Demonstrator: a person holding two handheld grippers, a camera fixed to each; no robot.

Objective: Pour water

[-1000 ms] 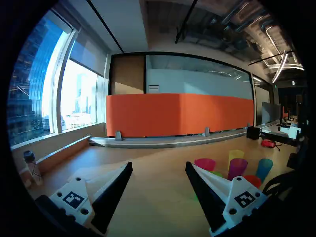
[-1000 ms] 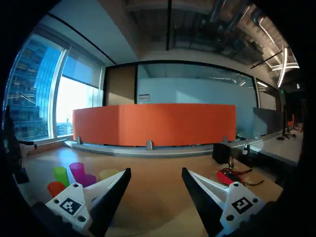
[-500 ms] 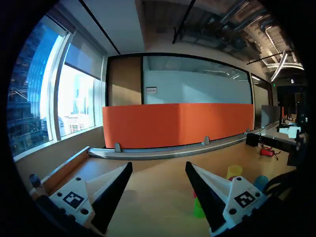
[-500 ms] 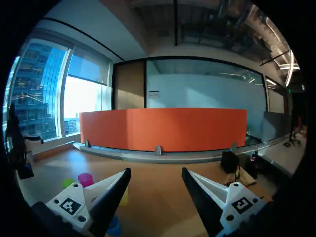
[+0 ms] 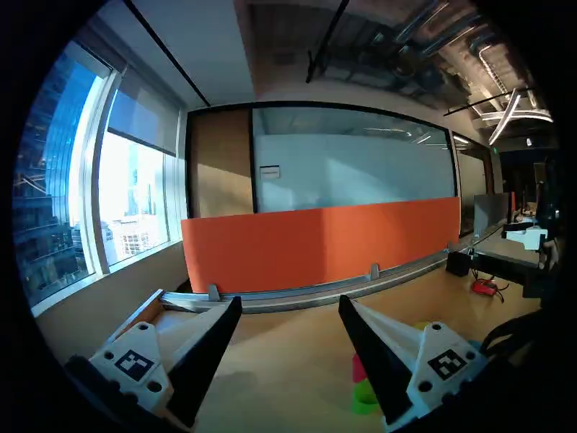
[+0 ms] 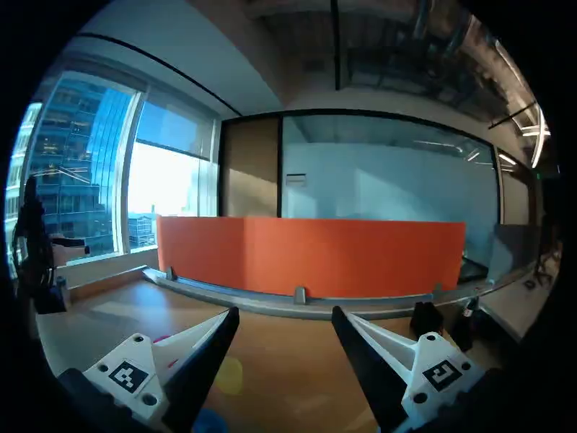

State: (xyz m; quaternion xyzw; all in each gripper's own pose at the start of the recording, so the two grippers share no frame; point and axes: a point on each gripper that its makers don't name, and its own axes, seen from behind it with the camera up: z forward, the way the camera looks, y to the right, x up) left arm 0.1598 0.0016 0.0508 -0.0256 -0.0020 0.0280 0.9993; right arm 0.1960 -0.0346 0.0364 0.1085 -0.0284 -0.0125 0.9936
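The left tool [image 5: 288, 299] and right tool [image 6: 283, 309] both stand apart, gripping nothing. Coloured cups [image 5: 363, 395] on the desk [image 5: 288, 368] are mostly hidden behind the left tool's finger.

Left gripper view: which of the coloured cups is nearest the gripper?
The green cup, lowest in the picture, right beside one finger of the left gripper. The pink cup stands just behind it, and the yellow cup farther back.

Orange partition [image 5: 317, 242], tan desk [image 5: 288, 357], green cup [image 5: 363, 397], pink cup [image 5: 358, 366]
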